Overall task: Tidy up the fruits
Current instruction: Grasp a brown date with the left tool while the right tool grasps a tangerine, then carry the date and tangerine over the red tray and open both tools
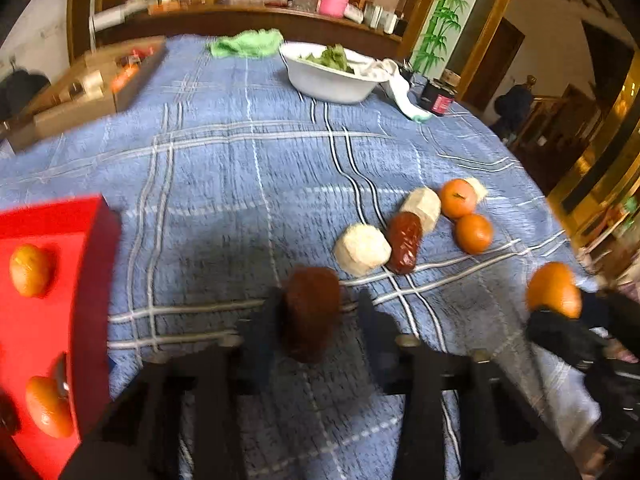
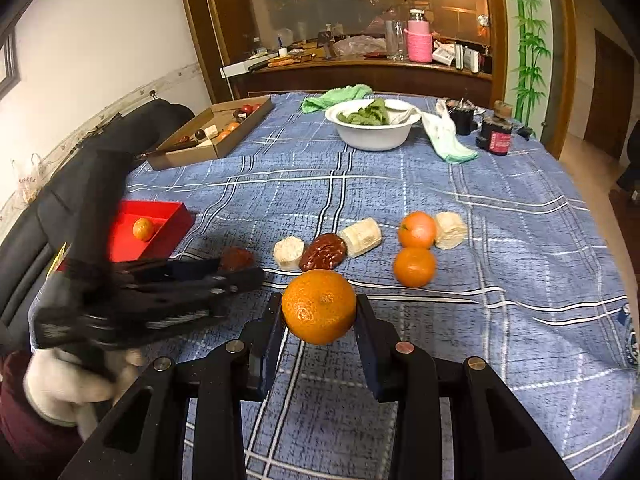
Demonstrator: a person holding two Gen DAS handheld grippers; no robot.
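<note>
My left gripper (image 1: pixel 314 304) is shut on a dark red date (image 1: pixel 310 312), held above the blue plaid cloth; it also shows in the right wrist view (image 2: pixel 240 270). My right gripper (image 2: pixel 320 312) is shut on an orange tangerine (image 2: pixel 319 306), seen too in the left wrist view (image 1: pixel 554 290). A red box (image 1: pixel 48 312) at the left holds two tangerines (image 1: pixel 29 270); the right wrist view shows the box (image 2: pixel 168 220). On the cloth lie another date (image 2: pixel 323 256), three pale white cylinders (image 2: pixel 361 237) and two tangerines (image 2: pixel 415 267).
A white bowl (image 2: pixel 374 136) with greens stands at the back, with a green cloth (image 2: pixel 336 96), a white rag (image 2: pixel 448 138) and dark jars (image 2: pixel 496 136). A cardboard tray (image 2: pixel 212 132) of items sits back left. A black chair (image 2: pixel 100 148) is left of the table.
</note>
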